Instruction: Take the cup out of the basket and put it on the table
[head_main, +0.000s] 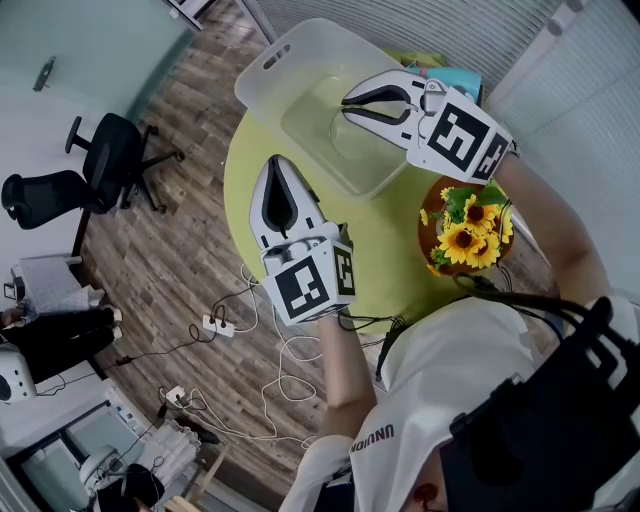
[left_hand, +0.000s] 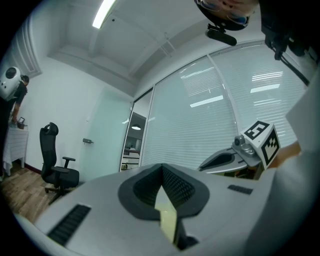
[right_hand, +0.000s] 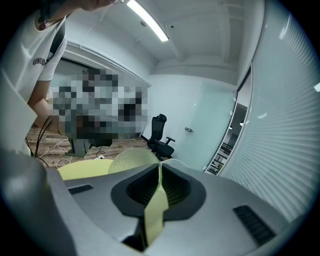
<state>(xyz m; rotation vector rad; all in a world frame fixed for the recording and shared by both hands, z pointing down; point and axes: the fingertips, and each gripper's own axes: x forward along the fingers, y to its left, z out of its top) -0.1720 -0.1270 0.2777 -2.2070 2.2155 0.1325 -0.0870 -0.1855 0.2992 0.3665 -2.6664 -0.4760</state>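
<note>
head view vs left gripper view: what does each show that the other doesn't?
Head view only: the white basket on the yellow-green table, the sunflowers, the floor cables.
Left gripper view only: the ceiling light, plus a look straight along the left gripper, jaws together with nothing between them.
Both: the two grippers, the right gripper with its marker cube showing in each, and a black office chair.

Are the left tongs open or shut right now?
Shut. In the left gripper view the left tongs meet at their tips, holding nothing; only a sliver of the yellow-green table shows through the gap behind them.
</note>
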